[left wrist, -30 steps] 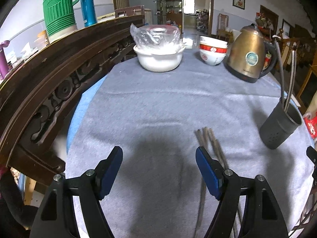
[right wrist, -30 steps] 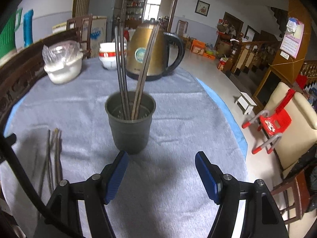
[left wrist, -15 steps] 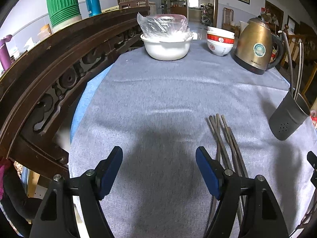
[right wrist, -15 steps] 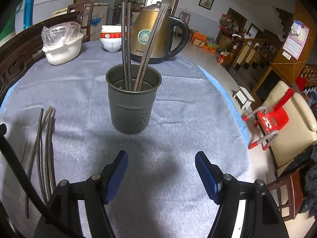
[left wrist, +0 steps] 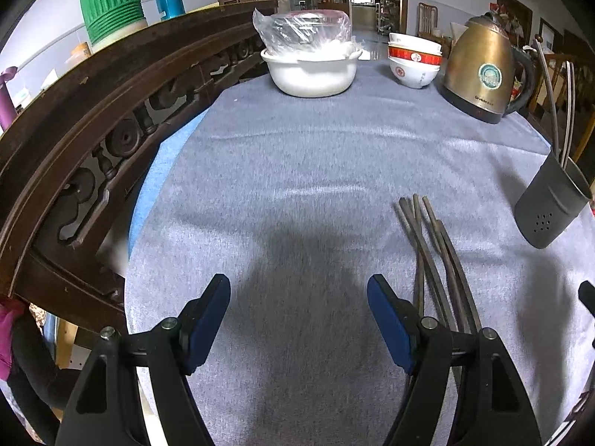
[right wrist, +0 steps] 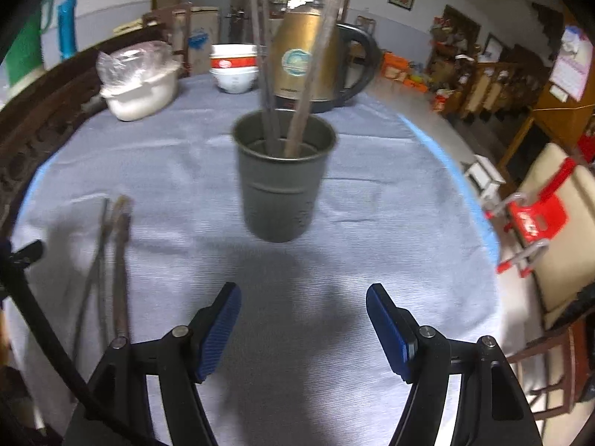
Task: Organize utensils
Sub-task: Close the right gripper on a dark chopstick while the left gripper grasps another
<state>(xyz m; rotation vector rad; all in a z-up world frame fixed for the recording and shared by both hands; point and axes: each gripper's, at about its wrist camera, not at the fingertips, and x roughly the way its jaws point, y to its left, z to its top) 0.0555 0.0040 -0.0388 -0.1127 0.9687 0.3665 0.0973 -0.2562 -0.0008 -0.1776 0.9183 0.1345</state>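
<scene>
Several dark chopsticks (left wrist: 431,256) lie bundled on the grey tablecloth, just right of my left gripper (left wrist: 298,310), which is open and empty above the cloth. They also show in the right wrist view (right wrist: 113,260) at the left. A dark grey utensil cup (right wrist: 284,182) stands upright with three chopsticks (right wrist: 286,74) in it, straight ahead of my right gripper (right wrist: 303,319), which is open and empty. The cup appears at the right edge of the left wrist view (left wrist: 550,204).
A white pot with a plastic-wrapped lid (left wrist: 312,63), stacked bowls (left wrist: 414,59) and a brass kettle (left wrist: 483,70) stand at the table's far side. A carved dark wooden rail (left wrist: 93,141) runs along the left. Chairs (right wrist: 550,215) stand beyond the right edge.
Both grippers have drawn back and lifted slightly. The loose chopsticks now show further ahead in the left view, and the cup looks further off in the right view. Nothing was grasped.
</scene>
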